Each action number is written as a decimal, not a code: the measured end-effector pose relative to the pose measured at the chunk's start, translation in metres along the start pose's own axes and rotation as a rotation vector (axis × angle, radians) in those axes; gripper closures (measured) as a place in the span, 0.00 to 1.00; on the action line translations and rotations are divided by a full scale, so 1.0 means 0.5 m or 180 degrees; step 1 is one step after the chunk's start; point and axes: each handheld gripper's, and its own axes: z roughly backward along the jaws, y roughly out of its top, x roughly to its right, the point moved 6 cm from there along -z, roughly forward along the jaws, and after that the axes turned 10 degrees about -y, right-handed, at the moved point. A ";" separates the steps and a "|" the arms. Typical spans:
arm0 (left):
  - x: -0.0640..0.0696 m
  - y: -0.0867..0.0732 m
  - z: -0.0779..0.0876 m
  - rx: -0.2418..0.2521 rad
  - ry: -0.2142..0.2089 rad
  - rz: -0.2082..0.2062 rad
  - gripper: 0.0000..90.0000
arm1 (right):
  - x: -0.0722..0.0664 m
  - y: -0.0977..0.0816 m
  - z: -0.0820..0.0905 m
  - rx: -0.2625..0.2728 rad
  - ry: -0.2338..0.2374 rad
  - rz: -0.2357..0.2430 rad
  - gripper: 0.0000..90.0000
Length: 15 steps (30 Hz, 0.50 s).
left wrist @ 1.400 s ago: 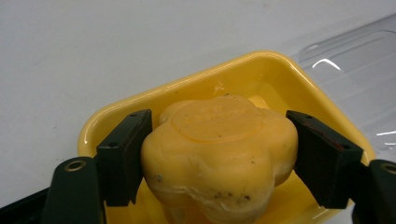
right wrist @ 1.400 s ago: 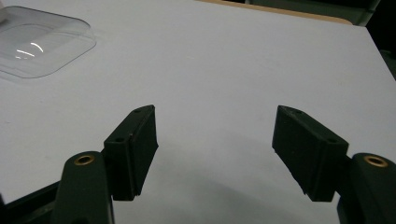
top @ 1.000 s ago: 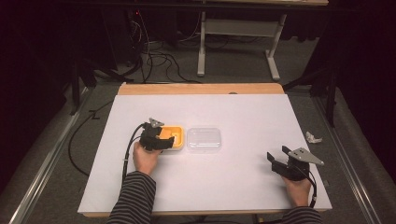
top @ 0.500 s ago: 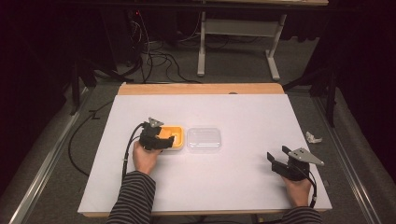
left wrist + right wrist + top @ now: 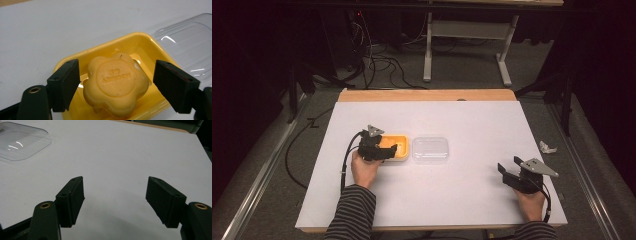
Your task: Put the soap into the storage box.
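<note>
A flower-shaped yellow soap point(image 5: 115, 84) is seen lying in a yellow dish point(image 5: 140, 43), raised lettering on its top face. The dish point(image 5: 393, 148) is placed left of centre on the white table point(image 5: 472, 195), and a clear plastic lid point(image 5: 430, 149) is set just beside it on the right, apparently touching it, though the high view is too small to be sure. Wide bare tabletop is left to the right and near side, with the table's far wooden edge point(image 5: 427, 95) well apart from both containers. The left gripper point(image 5: 116, 85) is held over the dish with its 2 jaws spread wide, 1 on each side of the soap and apart from it. The right gripper point(image 5: 512, 172) is held near the table's right near corner, its jaws likewise wide apart, and nothing is gripped.
</note>
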 end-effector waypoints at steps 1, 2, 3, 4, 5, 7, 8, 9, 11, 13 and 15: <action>0.000 0.002 0.003 0.0025 -0.0003 -0.0009 0.25 | 0.000 0.000 0.000 -0.0003 0.0000 -0.0005 0.35; 0.000 0.003 0.007 0.0050 -0.0006 0.0004 0.25 | 0.000 0.000 0.000 -0.0013 -0.0002 -0.0014 0.35; -0.001 0.005 0.010 0.0071 -0.0015 0.0005 0.25 | 0.000 0.000 0.000 -0.0014 0.0001 -0.0011 0.35; 0.000 0.005 0.013 0.0090 -0.0024 0.0013 0.25 | 0.000 0.000 -0.001 -0.0015 0.0000 -0.0005 0.35; 0.000 0.006 0.016 0.0107 -0.0030 0.0006 0.25 | 0.000 0.000 -0.001 -0.0019 0.0005 0.0010 0.35; 0.004 0.008 0.021 0.0141 -0.0044 -0.0010 0.25 | -0.001 -0.001 -0.003 -0.0042 0.0007 0.0022 0.35; 0.005 0.009 0.024 0.0149 -0.0049 -0.0021 0.25 | -0.002 -0.001 -0.003 -0.0045 0.0007 0.0030 0.35; 0.007 0.010 0.027 0.0160 -0.0052 -0.0026 0.25 | -0.002 -0.001 -0.003 -0.0050 0.0002 0.0034 0.35; 0.008 0.013 0.035 0.0184 -0.0045 -0.0041 0.25 | -0.001 -0.001 -0.003 -0.0038 -0.0004 0.0023 0.35; 0.008 0.016 0.046 0.0232 -0.0052 -0.0033 0.25 | 0.000 0.000 -0.002 -0.0027 -0.0002 0.0007 0.35; 0.008 0.018 0.056 0.0293 -0.0054 -0.0020 0.25 | -0.001 0.000 -0.003 -0.0033 0.0005 0.0018 0.35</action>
